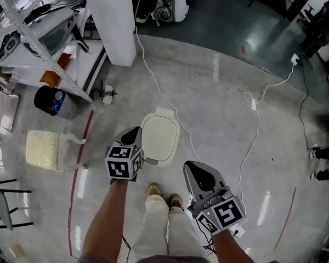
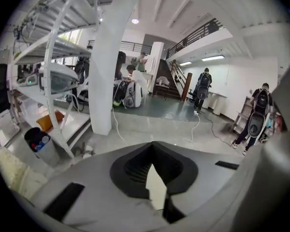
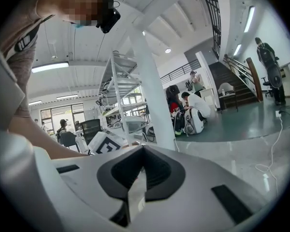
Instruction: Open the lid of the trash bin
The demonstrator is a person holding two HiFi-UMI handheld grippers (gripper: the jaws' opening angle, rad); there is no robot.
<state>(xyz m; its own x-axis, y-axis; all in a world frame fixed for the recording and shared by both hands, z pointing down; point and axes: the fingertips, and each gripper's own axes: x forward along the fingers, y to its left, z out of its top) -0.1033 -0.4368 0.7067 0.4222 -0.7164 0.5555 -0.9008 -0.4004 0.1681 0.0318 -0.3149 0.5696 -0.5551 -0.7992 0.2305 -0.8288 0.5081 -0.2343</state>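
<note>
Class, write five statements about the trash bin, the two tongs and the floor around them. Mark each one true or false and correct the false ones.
1. The lid of the trash bin is down. True.
2. The right tongs rest on the bin. False: they are clear of it, off to its right.
3. The left tongs are at the bin's left edge. True.
4. A white cable runs across the floor past the bin. True.
5. The black bucket stands to the right of the bin. False: it stands to the left, by the shelving.
</note>
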